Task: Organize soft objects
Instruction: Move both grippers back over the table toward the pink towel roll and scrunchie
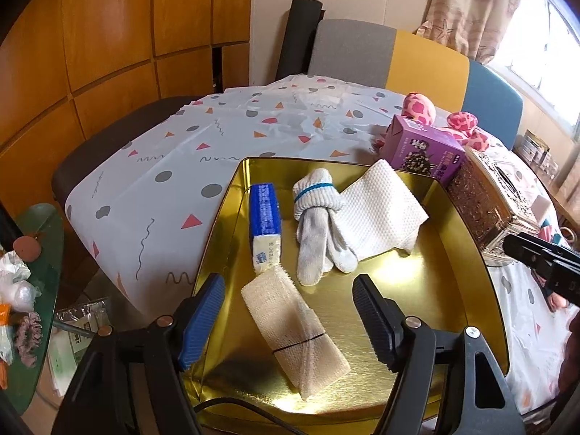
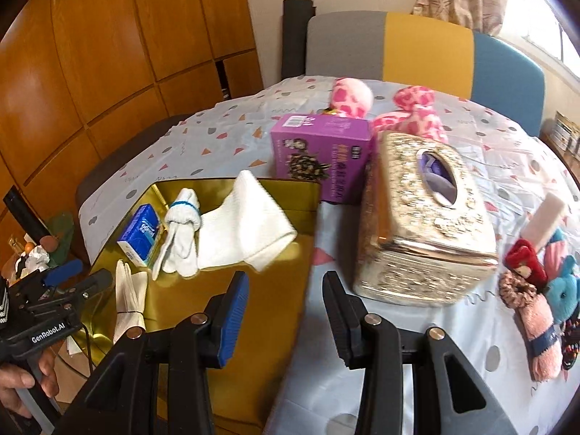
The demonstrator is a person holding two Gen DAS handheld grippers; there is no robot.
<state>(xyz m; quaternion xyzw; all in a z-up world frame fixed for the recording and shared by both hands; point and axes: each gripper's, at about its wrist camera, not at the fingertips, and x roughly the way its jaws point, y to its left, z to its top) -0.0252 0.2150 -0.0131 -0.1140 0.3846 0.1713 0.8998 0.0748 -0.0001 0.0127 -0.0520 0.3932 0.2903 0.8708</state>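
Note:
A gold tray (image 1: 453, 308) (image 2: 279, 326) lies on the patterned tablecloth. In it are a blue tissue packet (image 1: 266, 224) (image 2: 141, 233), a bundled pair of white gloves (image 1: 319, 217) (image 2: 179, 235), a folded white cloth (image 1: 380, 214) (image 2: 246, 232) and a tied gauze bundle (image 1: 293, 330) (image 2: 128, 301). My left gripper (image 1: 287, 280) (image 2: 79, 275) is open above the tray. The gauze lies between its fingers, clear of both pads. My right gripper (image 2: 285, 277) (image 1: 543, 257) hovers open over the tray's right edge, holding nothing.
A purple box (image 2: 322, 152) and an ornate gold tissue box (image 2: 424, 224) stand right of the tray. Pink spotted plush (image 2: 413, 108) lies behind them. A scrunchie, pink sock and blue plush (image 2: 536, 290) lie at the far right. A cluttered green side table (image 1: 36, 272) is at the left.

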